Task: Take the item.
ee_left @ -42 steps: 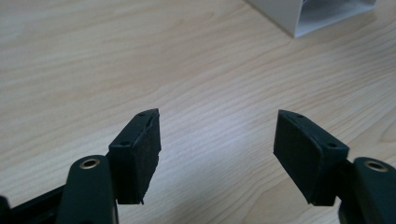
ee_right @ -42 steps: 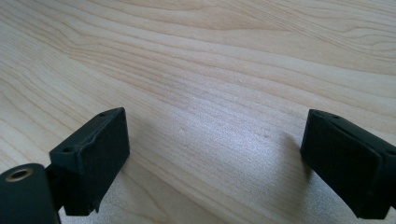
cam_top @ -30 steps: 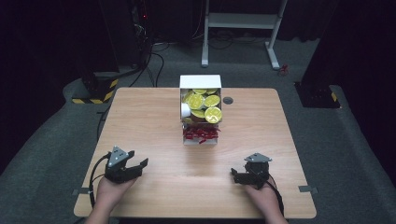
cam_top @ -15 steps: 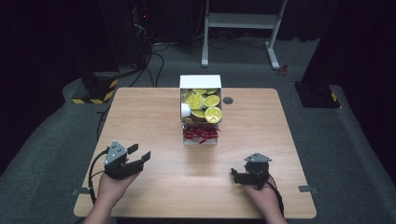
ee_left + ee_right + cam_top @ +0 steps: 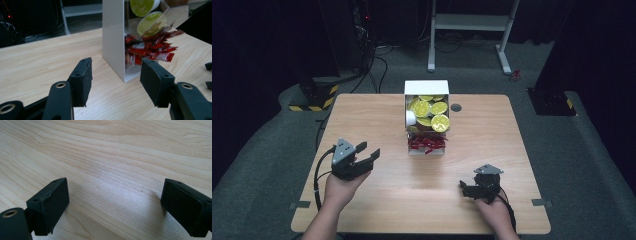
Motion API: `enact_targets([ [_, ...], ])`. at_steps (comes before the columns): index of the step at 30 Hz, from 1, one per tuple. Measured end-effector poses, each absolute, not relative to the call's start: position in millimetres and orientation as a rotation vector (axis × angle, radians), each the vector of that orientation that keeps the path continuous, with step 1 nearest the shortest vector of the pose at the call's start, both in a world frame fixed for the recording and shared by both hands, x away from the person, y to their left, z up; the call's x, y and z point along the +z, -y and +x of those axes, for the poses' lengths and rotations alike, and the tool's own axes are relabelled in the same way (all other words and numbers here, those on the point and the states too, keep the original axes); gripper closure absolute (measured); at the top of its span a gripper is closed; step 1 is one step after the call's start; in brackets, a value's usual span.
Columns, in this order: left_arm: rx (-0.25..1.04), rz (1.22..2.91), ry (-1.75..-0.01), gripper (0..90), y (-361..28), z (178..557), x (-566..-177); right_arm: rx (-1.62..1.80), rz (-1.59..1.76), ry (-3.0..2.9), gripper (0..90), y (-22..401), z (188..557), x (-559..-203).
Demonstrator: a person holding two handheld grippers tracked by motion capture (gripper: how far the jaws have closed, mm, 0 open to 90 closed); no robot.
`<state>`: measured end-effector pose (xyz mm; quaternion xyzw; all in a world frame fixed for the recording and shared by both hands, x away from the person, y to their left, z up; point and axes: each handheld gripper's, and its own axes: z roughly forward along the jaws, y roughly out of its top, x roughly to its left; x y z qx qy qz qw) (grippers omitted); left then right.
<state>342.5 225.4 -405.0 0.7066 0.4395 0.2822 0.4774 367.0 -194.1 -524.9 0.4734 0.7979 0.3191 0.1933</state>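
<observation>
A white open-fronted box (image 5: 426,88) stands at the middle of the wooden table (image 5: 512,145). It holds yellow-lidded cups (image 5: 432,112) above a heap of red sachets (image 5: 427,143). My left gripper (image 5: 369,151) hangs a little above the table's front left and points toward the box. In the left gripper view its jaws (image 5: 115,75) have just been closing; a gap remains with nothing between them, and the box wall (image 5: 113,37) and sachets (image 5: 150,51) lie ahead. My right gripper (image 5: 466,189) rests low at the front right, with its jaws (image 5: 115,195) wide apart over bare wood.
A small black round disc (image 5: 456,107) lies on the table to the right of the box. Behind the table stand a white frame (image 5: 472,22) and dark equipment with cables. A yellow-and-black striped base (image 5: 312,100) sits on the floor at the left.
My left gripper has lifted off the table and moved forward toward the box, and its jaws stand closer together. The right gripper has not moved.
</observation>
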Motion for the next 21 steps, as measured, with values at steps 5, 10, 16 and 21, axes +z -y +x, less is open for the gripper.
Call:
enact_targets([
  [5, 0.707, 1.721, -1.075, 47.9, -218.1, 346.3, -393.5, 0.892, 1.316, -2.24, 8.0, 195.2, 366.4, -524.9],
  [10, 0.701, 1.73, -1.064, 48.1, -211.9, 350.7, -385.1, 0.896, 1.318, -2.24, 8.1, 196.0, 364.5, -525.0],
  [16, 0.726, 1.76, -1.004, 39.7, -197.3, 360.2, -371.5, 0.894, 1.319, -2.24, 8.1, 196.1, 364.2, -525.0],
  [21, 0.733, 1.746, -0.975, 35.9, -187.7, 366.8, -359.3, 0.893, 1.328, -2.239, 8.1, 195.9, 363.7, -524.8],
])
